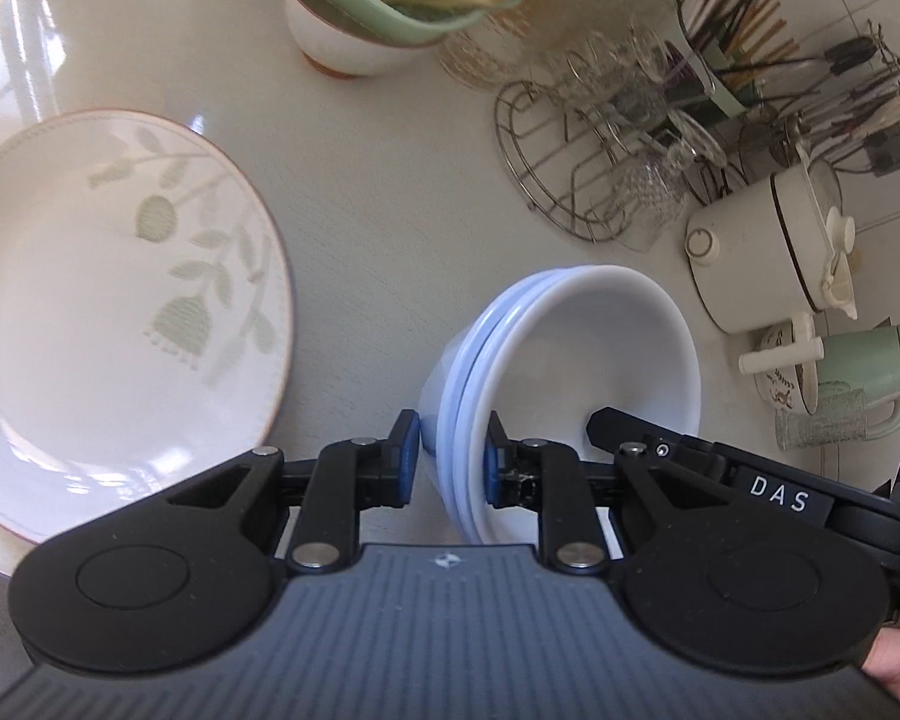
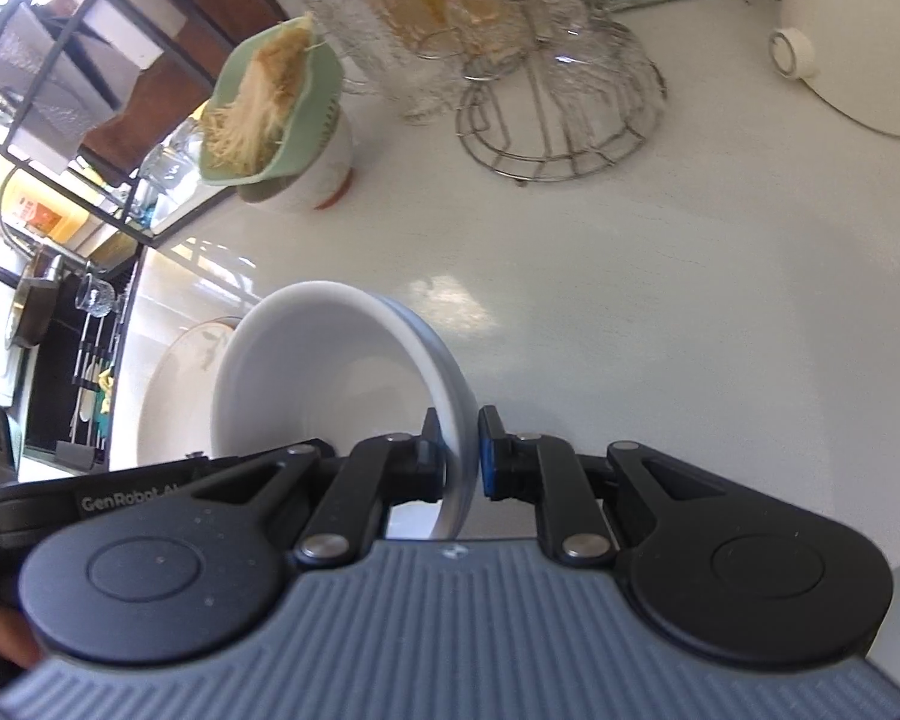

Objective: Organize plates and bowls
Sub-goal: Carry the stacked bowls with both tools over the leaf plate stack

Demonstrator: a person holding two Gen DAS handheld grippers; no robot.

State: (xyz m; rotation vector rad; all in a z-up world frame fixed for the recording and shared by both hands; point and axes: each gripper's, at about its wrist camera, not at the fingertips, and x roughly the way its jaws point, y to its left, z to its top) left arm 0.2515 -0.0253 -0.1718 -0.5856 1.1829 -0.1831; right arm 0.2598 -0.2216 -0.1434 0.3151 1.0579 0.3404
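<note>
Pale, glossy tabletop (image 1: 390,228) is carrying everything under inspection, and a broad bare stretch of it is lying between the dishes and the clutter at the far side.

Progress: I am judging the job as partly done. Three white bowls are nested into one stack of bowls (image 1: 570,372); I am holding it tilted, apparently clear of the surface. The left tool (image 1: 450,456) is clamping the layered rims, its jaws narrow, with a pad on either side of them. The right tool (image 2: 459,450) is pinching the stack's opposite wall, jaws almost closed on it. The floral plate (image 1: 120,312) is sitting flat to the left of the stack, just beside it, not touching. A further white bowl (image 1: 342,30) at the back is carrying a green strainer (image 1: 402,6) of pale noodles, so I am counting that one as still unsorted. Setting the stack down, whether on the plate or elsewhere, is still outstanding.

Clearance: the wire rack (image 1: 576,162) of glasses, the white pot (image 1: 768,252) and the green mug (image 1: 864,372) are crowding the right. The tabletop's dark left edge is running near the plate, with a sink area beyond. Open room is lying straight ahead, between plate and rack.
</note>
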